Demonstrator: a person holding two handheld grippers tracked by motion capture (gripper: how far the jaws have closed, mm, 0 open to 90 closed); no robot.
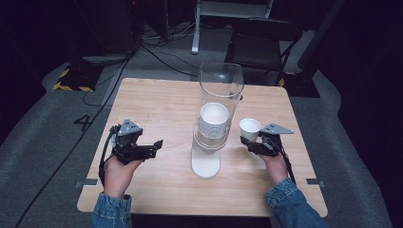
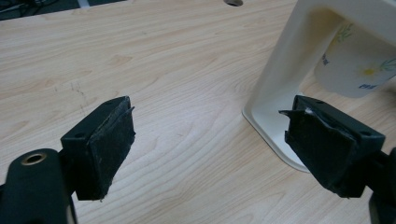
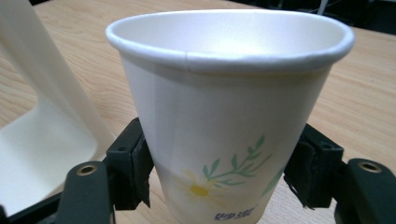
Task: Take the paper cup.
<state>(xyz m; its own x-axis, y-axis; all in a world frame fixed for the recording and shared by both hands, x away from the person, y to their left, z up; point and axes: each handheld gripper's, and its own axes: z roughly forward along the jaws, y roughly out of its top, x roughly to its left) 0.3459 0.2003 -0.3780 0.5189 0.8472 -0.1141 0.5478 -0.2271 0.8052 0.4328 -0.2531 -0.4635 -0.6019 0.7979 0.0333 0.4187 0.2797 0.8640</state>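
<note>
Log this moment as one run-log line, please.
right hand-held gripper: shut on paper cup, upright | left hand-held gripper: open, nothing between jaws | cup dispenser: mid-table, cups stacked inside

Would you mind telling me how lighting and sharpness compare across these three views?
High view: table lit, surroundings almost black, clear tube showing faint glare. Left gripper view: wood grain sharp, near pads soft. Right gripper view: paper cup bright and crisp, glare inside its rim.
</note>
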